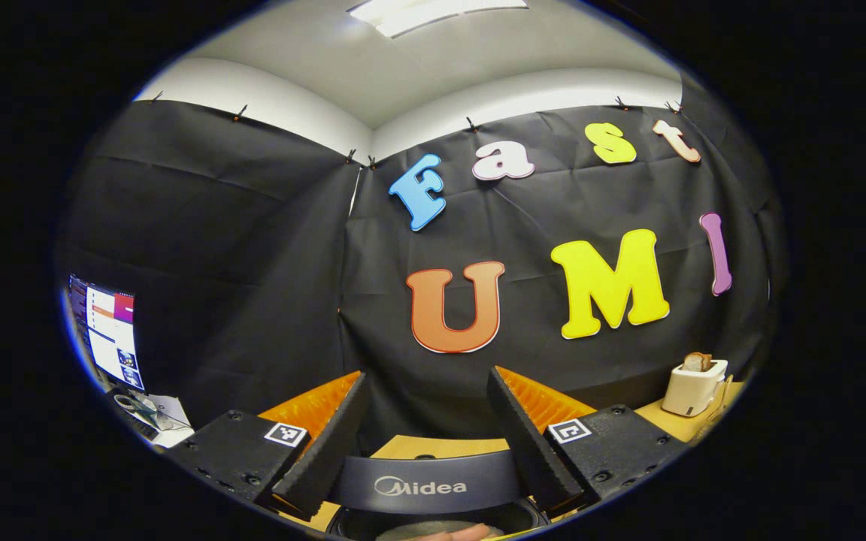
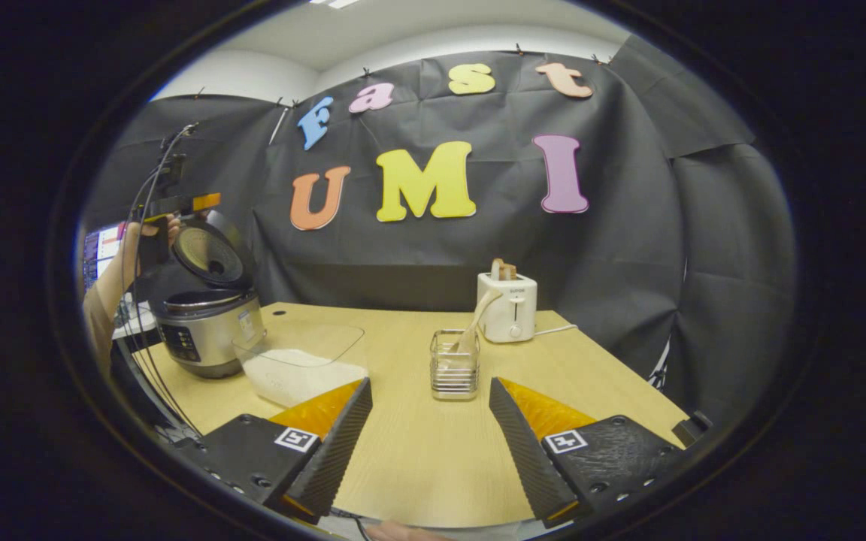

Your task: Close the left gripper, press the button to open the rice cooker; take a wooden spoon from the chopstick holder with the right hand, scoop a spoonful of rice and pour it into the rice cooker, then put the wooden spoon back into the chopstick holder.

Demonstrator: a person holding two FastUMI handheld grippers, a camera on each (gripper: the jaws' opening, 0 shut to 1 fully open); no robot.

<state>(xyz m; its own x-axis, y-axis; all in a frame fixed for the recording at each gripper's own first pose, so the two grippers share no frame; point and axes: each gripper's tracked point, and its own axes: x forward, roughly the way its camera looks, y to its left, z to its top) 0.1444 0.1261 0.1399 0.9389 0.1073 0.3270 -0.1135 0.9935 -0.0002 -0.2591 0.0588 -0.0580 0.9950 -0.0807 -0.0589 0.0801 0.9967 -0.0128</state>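
Ahead, chopstick holder (image 2: 454, 365) (wooden spoon (image 2: 473, 321) inside) beyond the right hand-held gripper (image 2: 430, 432), spread wide, empty

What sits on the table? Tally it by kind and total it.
Appliances: 2, rice cooker with lid up, toaster
Containers: 2, clear rice tub, chopstick holder
Utensils: 1, wooden spoon in the holder
Total: 5

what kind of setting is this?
Likely a staged kitchen booth for recording, not a home: black cloth wall, a wooden table with rice cooker and toaster, and a monitor beside it.
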